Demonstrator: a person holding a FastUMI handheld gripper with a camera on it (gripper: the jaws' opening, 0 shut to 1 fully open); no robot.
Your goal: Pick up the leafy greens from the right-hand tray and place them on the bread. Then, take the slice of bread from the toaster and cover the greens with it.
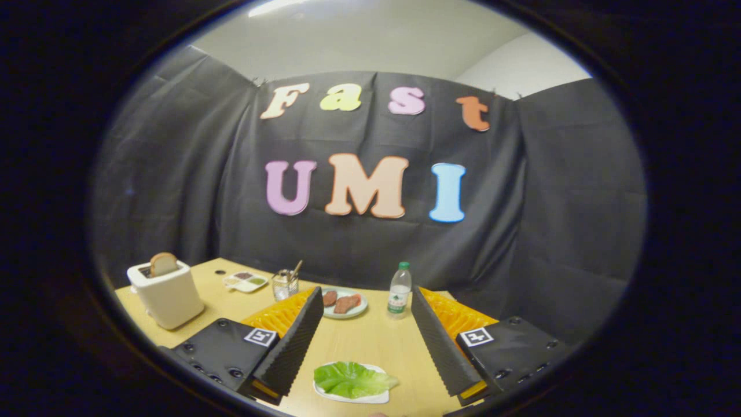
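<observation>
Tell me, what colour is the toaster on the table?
The toaster is white, seen in the gripper view, left of the open tool.

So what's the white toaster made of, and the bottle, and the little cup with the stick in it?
The toaster looks like matte white plastic, smooth with no shine, though painted metal is possible. The bottle seems clear plastic: see-through body, green cap. The little cup looks like clear glass or plastic, since you can see through it. The hand-held gripper hangs open over the leafy greens.
</observation>
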